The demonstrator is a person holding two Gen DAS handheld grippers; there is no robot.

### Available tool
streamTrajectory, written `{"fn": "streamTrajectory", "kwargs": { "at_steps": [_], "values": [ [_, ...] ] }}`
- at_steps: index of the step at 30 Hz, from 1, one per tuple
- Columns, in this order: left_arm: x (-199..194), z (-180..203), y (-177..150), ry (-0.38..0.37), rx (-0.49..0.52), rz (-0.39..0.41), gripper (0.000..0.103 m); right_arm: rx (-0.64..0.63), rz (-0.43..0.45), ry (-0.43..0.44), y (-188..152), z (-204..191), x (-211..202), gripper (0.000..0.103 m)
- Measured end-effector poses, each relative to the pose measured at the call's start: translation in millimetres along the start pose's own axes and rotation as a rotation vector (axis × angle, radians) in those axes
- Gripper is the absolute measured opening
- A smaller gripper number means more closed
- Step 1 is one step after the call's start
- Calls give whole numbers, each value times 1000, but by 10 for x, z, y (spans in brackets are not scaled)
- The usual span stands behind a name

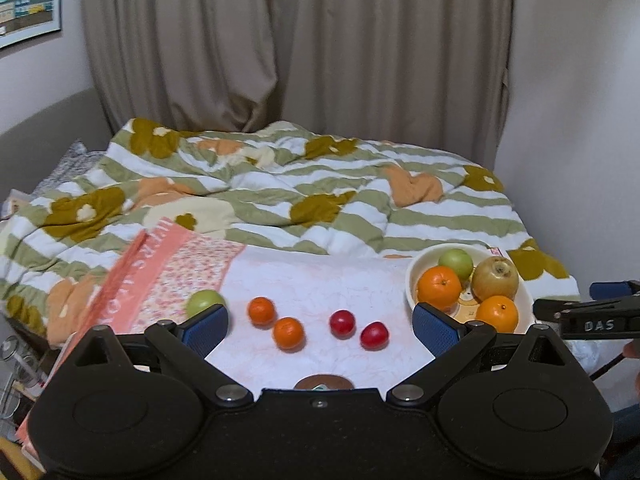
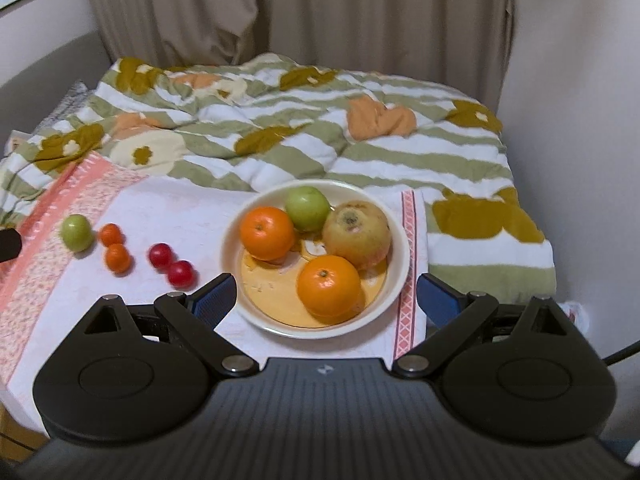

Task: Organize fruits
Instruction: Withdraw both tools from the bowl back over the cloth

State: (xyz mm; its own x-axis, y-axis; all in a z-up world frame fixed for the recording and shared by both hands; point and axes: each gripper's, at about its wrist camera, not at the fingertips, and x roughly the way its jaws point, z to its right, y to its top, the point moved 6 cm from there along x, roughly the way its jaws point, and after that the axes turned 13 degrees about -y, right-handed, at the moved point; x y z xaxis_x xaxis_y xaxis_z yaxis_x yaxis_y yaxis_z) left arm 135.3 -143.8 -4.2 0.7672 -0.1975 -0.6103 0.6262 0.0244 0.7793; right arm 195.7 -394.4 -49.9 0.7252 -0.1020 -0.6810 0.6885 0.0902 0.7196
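Sitting in the cream round ceramic bowl (image 2: 400, 240): two big oranges (image 2: 267, 233), one green apple (image 2: 307, 208), one yellow-brown pear (image 2: 356, 234). Loose on the white towel (image 2: 180, 208) left of it: small green apple (image 2: 76, 232), two small tangerines (image 2: 117, 258), two red plums (image 2: 181, 274). Right tongs (image 2: 324, 300) wide open over bowl's near rim, gripping nothing. Left tongs (image 1: 320, 324) open, empty, above loose fruit. Towel lies on floral striped quilt (image 2: 360, 152)

Striped floral duvet (image 1: 280, 200), beige curtain (image 1: 296, 40), wall poster (image 1: 28, 0).
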Motion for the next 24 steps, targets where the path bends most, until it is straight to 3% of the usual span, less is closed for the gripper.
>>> {"fn": "streamTrajectory", "kwargs": {
  "at_steps": [6,13,24],
  "values": [
    [-320,-201,-36,57,-10,35,101,10,42,38,25,-100,-350,103],
    [-544,-630,-24,63,-22,65,103,21,74,27,30,-402,-650,103],
    [-488,-1318,-36,-16,44,36,103,117,51,-52,-91,-1084,-920,103]
  ]
}}
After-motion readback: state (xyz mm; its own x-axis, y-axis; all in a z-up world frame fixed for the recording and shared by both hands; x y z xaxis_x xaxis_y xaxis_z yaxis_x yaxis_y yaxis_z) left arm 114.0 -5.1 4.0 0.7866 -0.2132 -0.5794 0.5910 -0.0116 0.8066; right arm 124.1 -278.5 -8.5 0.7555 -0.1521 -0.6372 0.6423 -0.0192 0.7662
